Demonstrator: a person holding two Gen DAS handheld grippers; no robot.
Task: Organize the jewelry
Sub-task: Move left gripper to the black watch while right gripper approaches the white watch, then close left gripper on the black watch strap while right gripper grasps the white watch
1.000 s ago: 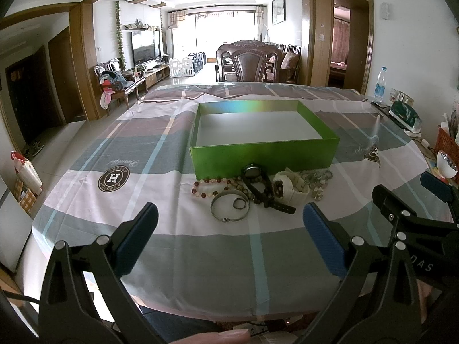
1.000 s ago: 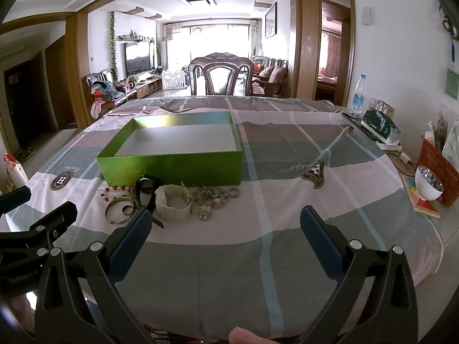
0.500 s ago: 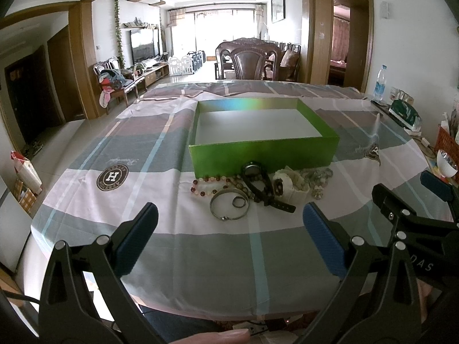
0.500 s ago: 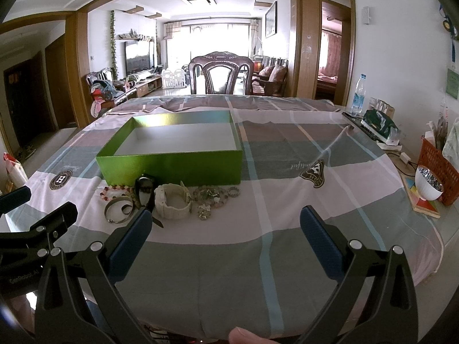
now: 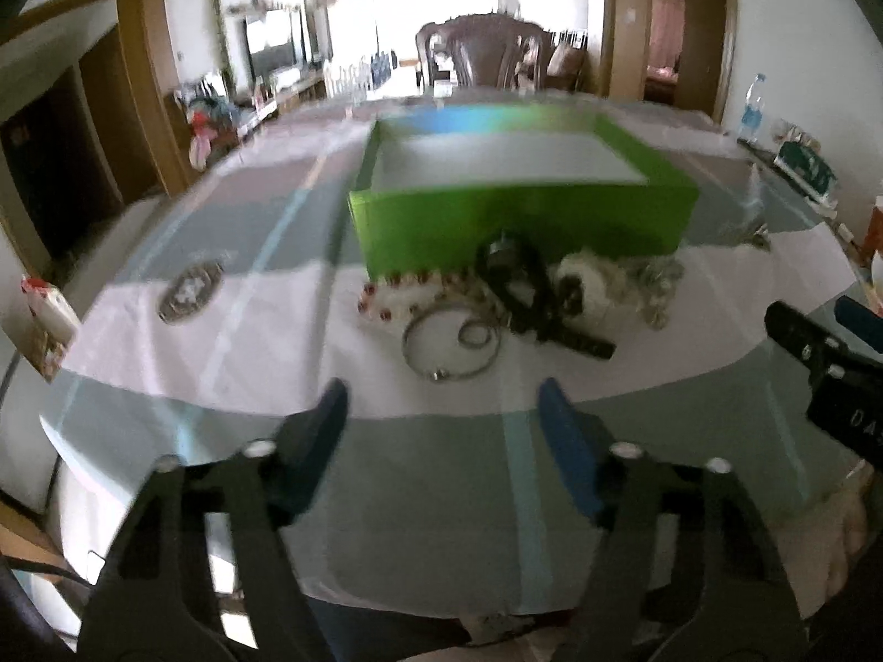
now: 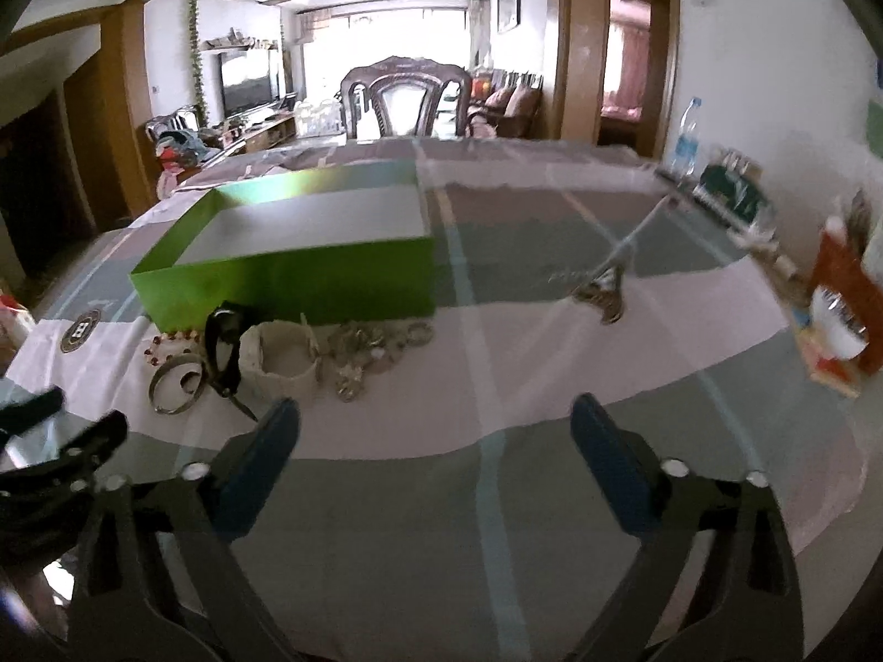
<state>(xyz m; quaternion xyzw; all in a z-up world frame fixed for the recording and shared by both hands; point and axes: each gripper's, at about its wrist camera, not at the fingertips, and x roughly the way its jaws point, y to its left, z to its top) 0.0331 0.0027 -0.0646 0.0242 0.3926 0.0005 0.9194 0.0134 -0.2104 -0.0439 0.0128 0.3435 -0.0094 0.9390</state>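
An empty green box (image 5: 524, 215) (image 6: 292, 276) stands on the striped tablecloth. Jewelry lies along its near wall: a red and white bead bracelet (image 5: 403, 295), a silver bangle (image 5: 450, 339) (image 6: 174, 380) with a small ring inside it, a black watch (image 5: 530, 292) (image 6: 223, 345), a white watch (image 5: 579, 281) (image 6: 284, 356) and a heap of silver chains (image 6: 367, 350). My left gripper (image 5: 444, 397) hovers just short of the bangle, its jaws closing on nothing. My right gripper (image 6: 436, 414) hangs over the cloth to the right of the heap, jaws also closing, with nothing between them.
A carved wooden chair (image 6: 405, 96) stands at the table's far end. On the right edge are a water bottle (image 6: 684, 135), a dark green object (image 6: 731, 193), a red basket (image 6: 841, 276) and a bowl (image 6: 839, 325). Striped cloth (image 6: 552, 331) stretches right of the box.
Both grippers have dropped toward the table and come nearer the jewelry, which looks larger. The jaws of each have narrowed, the left more. The picture is now blurred by motion.
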